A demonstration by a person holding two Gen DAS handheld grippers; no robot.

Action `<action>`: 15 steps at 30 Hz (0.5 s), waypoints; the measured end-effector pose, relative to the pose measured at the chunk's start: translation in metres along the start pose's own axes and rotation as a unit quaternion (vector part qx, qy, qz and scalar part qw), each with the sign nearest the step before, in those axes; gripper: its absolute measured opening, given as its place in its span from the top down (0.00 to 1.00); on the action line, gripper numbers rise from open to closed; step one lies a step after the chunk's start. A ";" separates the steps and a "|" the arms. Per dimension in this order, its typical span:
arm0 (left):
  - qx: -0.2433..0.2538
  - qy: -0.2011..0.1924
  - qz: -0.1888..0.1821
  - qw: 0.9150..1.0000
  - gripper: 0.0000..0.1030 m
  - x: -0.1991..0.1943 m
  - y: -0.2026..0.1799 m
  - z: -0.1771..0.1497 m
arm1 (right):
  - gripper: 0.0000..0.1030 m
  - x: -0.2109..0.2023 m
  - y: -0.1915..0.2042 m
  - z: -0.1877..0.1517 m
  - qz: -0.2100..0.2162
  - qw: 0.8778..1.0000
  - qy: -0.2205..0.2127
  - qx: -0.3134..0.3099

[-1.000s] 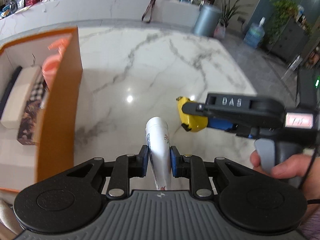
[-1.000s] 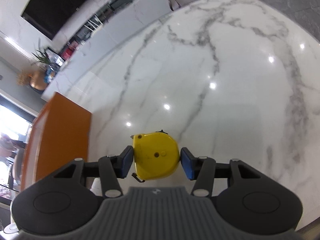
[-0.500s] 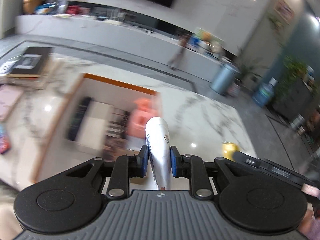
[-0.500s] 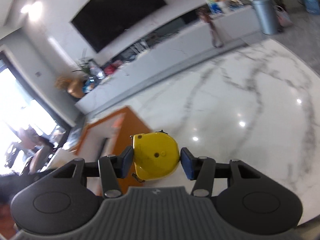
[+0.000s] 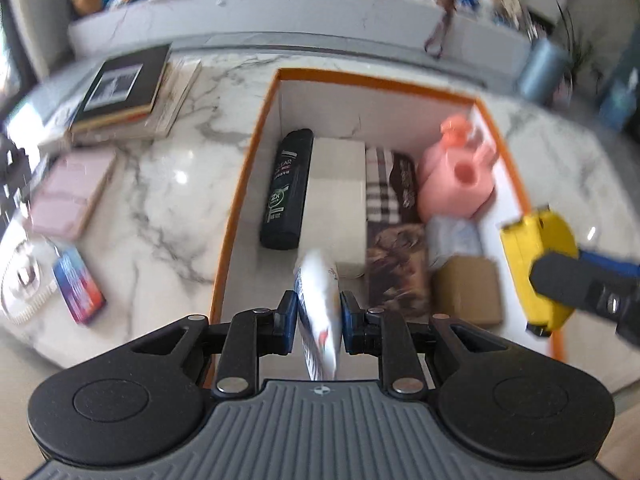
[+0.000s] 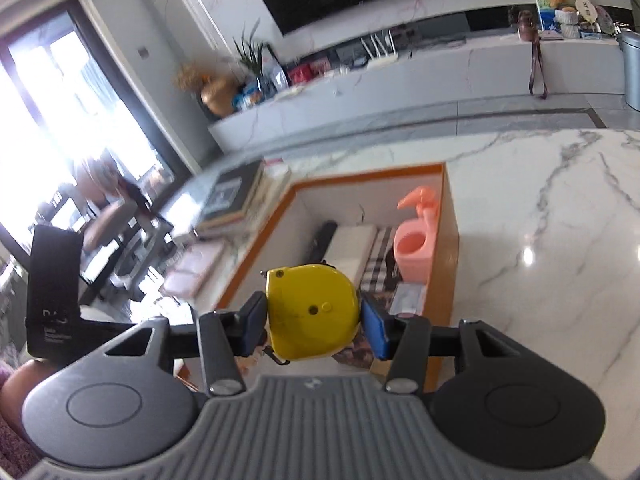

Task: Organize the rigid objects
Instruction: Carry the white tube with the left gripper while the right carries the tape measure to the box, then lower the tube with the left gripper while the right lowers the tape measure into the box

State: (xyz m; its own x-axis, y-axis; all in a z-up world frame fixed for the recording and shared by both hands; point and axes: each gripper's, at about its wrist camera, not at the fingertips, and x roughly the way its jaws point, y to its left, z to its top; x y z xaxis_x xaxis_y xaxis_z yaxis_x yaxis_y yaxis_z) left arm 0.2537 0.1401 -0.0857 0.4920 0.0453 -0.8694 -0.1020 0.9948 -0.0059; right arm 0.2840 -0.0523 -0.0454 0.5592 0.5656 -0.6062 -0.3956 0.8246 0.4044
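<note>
Jaws were seen clamped on both sides: the left gripper (image 5: 319, 312) was closed narrowly on a white tube (image 5: 318, 304) at lower centre of the left wrist view, and the right gripper (image 6: 314, 318) was held about half open, its blue pads pressed against a yellow tape measure (image 6: 312, 312) at the centre of the right wrist view. Both items were carried clear of the table, the tape measure also showing at the right edge of the left view.

Beyond the tube, the orange-edged box (image 5: 240, 184) was laid open below. It was already well filled: a black bottle (image 5: 286, 188) along its left wall, a white box (image 5: 338, 192) beside that, a checked packet (image 5: 390, 208) next over, a pink jug (image 5: 456, 184) in the far right corner, and a brown carton (image 5: 468, 296) at the near right. The task was judged well along, with these two items yet to be set down.

Open room inside was scarce; a bare strip of floor was seen at the near left, in front of the black bottle. The right wall stood just beside the tape measure, so that rim would need to be cleared. Farther off, on the marble table (image 5: 168, 184), books (image 5: 128, 88) and a pink book (image 5: 68, 196) were left outside the box, upper left.
</note>
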 end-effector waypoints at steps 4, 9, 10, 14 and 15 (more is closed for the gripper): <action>0.073 -0.004 0.043 0.996 0.76 0.012 -0.016 -0.005 | 0.49 0.017 -0.006 -0.002 -0.011 1.000 0.015 0.001; 0.137 0.003 0.088 0.987 0.76 0.035 -0.022 -0.003 | 0.49 0.030 -0.013 -0.002 -0.018 0.999 0.028 0.001; 0.155 0.008 0.097 0.983 0.76 0.040 -0.023 -0.003 | 0.49 0.032 -0.014 -0.002 -0.017 0.999 0.031 0.002; 0.205 0.009 0.115 0.972 0.75 0.047 -0.030 -0.006 | 0.49 0.039 -0.014 -0.001 -0.016 0.999 0.036 0.002; 0.213 0.011 0.113 0.970 0.74 0.048 -0.031 -0.006 | 0.49 0.040 -0.014 -0.002 -0.015 0.999 0.038 0.001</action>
State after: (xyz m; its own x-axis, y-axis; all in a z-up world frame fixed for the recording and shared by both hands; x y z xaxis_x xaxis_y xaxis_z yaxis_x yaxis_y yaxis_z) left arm 0.2755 0.1114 -0.1304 0.4797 0.2695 -0.8350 0.1631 0.9077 0.3867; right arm 0.3107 -0.0412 -0.0763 0.5138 0.5384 -0.6680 -0.3785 0.8410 0.3867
